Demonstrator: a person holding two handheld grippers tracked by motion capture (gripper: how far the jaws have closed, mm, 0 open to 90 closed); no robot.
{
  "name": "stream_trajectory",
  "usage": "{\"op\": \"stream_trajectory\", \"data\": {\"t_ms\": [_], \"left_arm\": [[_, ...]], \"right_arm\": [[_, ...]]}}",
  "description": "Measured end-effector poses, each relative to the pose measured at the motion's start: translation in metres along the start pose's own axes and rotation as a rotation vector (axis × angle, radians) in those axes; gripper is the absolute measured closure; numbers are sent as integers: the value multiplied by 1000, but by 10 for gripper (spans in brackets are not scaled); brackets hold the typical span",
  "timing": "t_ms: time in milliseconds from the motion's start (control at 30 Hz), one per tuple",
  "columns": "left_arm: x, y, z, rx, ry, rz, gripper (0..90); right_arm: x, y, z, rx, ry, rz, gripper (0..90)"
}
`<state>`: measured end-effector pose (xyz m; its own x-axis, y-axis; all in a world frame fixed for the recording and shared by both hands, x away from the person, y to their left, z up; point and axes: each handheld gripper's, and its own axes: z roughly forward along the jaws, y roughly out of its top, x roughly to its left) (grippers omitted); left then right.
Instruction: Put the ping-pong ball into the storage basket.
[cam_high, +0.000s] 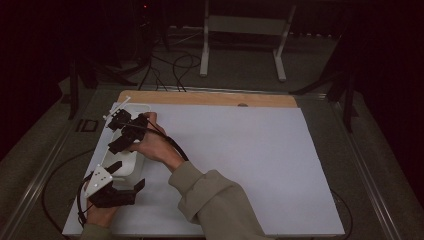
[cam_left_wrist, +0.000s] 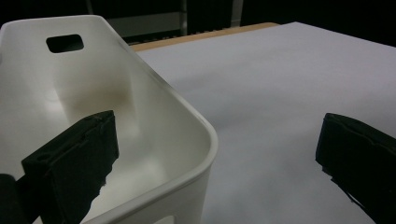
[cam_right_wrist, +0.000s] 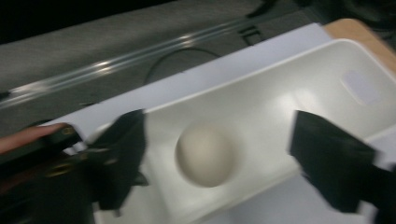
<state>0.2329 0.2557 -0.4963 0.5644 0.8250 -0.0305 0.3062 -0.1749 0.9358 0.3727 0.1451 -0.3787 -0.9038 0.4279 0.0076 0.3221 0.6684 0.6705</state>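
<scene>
Bin: a white plastic bin (cam_high: 131, 165) sits at the left edge of the white board (cam_high: 240, 160), long side running away from the person, a slot handle cut in its far end wall.
Egg: a pale egg (cam_right_wrist: 204, 156) lies on the bin's floor, seen in the right gripper view, resting free, roughly midway between that gripper's two jaws but touched by neither.
Right gripper: the right gripper (cam_high: 125, 131) hangs over the far half of the bin, pointing down into it; its jaws stand wide apart with nothing clamped, and the egg is in the gap below them.
Right hand: the right hand (cam_high: 152, 146) reaches across from the right, sleeve lying over the board.
Left gripper: the left gripper (cam_high: 127, 175) is at the bin's near end; jaws are well apart, one inside the bin and one outside over the board, straddling the near right corner of the rim without pinching it.
Left hand: the left hand (cam_high: 100, 215) sits at the bottom left corner of the board.
Board: it covers a wooden table (cam_high: 210, 98) whose bare strip shows along the far edge.
Blur: the right gripper view is smeared, so fine detail on the egg cannot be told.
</scene>
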Motion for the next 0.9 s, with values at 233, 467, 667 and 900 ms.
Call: {"op": "stream_trajectory", "data": {"t_ms": [233,467,667,900], "left_arm": [[0,0,0,-1,0,-1,0],[0,0,0,1,0,0,0],[0,0,0,3,2,6,0],[0,0,0,5,3,8,0]], "right_arm": [[-2,-3,-2,9,8,-4,94],[-4,-7,-5,12,14,-6,93],[-5,-11,-6,15,17,-13,93],[-9,-14,-12,10,13,-11,93]]}}
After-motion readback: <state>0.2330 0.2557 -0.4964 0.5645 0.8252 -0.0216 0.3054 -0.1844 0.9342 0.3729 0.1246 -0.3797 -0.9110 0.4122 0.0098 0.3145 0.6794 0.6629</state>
